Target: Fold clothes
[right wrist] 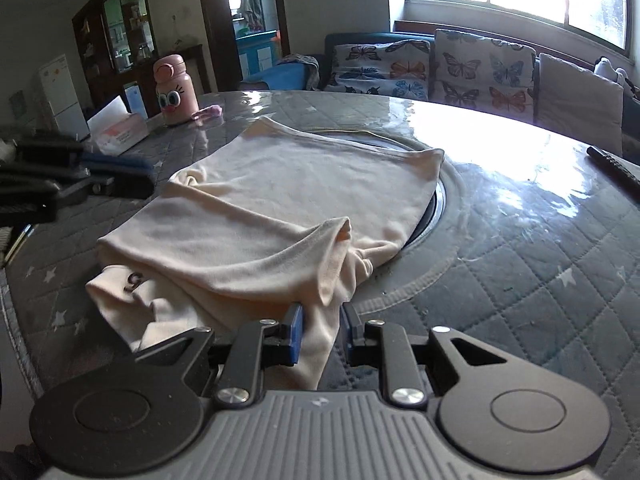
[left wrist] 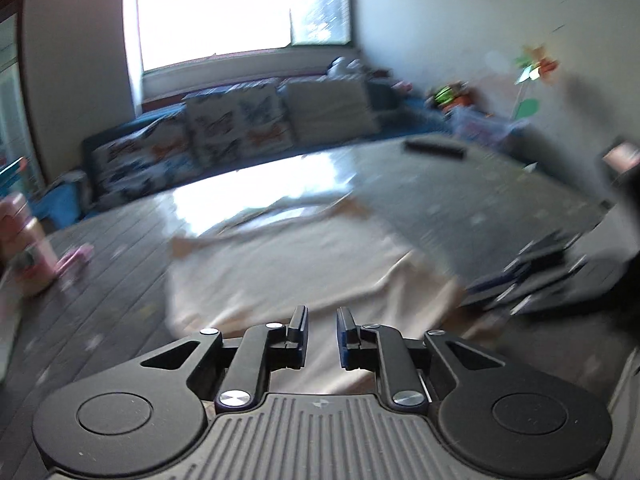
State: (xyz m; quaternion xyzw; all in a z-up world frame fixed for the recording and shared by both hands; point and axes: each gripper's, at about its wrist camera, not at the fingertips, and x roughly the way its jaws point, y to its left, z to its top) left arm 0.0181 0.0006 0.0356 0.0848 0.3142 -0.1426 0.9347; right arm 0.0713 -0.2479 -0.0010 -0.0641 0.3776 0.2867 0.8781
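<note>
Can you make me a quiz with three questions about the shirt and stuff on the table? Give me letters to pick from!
1. Where is the pink bottle?
A. beside the tissue box
B. on the shirt
C. on the sofa

2. What colour is the shirt?
A. green
B. cream
C. black

3. How are the right tool's jaws?
A. wide open over bare table
B. shut on the bottle
C. apart, with shirt cloth between them

Answers:
1 A, it stands on the table next to the box.
2 B, the cloth looks pale cream.
3 C, a gap shows, with cloth in it.

Two low views sharing shirt (right wrist: 280,200)
</note>
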